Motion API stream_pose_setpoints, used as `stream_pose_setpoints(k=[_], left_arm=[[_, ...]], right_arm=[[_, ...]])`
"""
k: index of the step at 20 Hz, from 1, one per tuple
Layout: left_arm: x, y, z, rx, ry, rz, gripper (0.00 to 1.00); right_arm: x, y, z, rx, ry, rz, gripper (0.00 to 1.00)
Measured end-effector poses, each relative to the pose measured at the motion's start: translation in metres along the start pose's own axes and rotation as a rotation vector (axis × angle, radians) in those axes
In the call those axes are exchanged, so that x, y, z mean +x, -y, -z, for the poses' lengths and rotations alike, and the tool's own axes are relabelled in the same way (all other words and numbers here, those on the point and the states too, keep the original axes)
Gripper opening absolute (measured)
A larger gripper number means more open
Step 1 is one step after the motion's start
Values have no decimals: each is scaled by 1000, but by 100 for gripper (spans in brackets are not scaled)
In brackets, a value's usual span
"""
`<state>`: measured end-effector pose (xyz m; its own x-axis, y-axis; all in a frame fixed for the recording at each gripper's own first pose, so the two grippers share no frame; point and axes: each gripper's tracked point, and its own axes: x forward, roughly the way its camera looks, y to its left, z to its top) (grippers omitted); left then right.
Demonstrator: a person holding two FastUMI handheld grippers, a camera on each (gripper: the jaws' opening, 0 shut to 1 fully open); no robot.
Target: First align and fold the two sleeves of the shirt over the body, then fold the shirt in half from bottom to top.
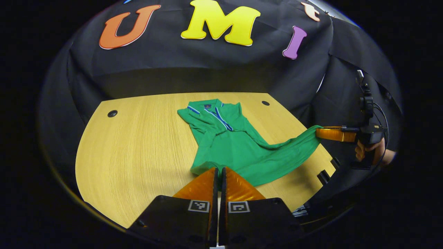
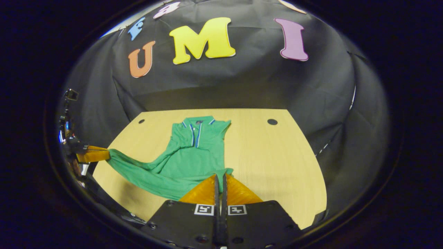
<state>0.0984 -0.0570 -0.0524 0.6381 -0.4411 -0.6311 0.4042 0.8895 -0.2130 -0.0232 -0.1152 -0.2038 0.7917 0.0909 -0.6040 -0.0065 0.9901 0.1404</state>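
Note:
A green polo shirt (image 1: 235, 145) lies collar-away on the wooden table (image 1: 138, 155), its sleeves folded in over the body. In the left gripper view my left gripper (image 1: 219, 170) is shut on one corner of the bottom hem. The right gripper (image 1: 319, 132) at the far right pinches the other hem corner, and the hem hangs stretched between them above the table's near edge. In the right gripper view the shirt (image 2: 193, 155) runs from the collar down to my right gripper (image 2: 220, 177), shut on the hem, with the left gripper (image 2: 105, 154) holding the far corner at left.
A hand (image 1: 372, 148) holds the right gripper beyond the table's right edge. The table (image 2: 277, 162) has small dark holes (image 1: 112, 113) near its back corners and notches (image 1: 323, 176) in its right front edge. Black cloth walls close the booth behind.

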Motion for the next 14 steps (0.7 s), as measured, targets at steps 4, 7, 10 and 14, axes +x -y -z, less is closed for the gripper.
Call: stream_pose_setpoints(k=[4,7,10,14], left_arm=[[11,-17,-44,12,73,8,7],[22,-29,-71,24,91,-18,7],[42,-40,-97,3,119,-49,7],[77,-55,-127,-49,141,-89,7]], right_arm=[[9,-4,-42,13,59,25,0],[29,-10,-75,24,84,14,2],[57,-11,-106,-1,106,-6,0],[104,-9,-138,-31,104,-35,0]])
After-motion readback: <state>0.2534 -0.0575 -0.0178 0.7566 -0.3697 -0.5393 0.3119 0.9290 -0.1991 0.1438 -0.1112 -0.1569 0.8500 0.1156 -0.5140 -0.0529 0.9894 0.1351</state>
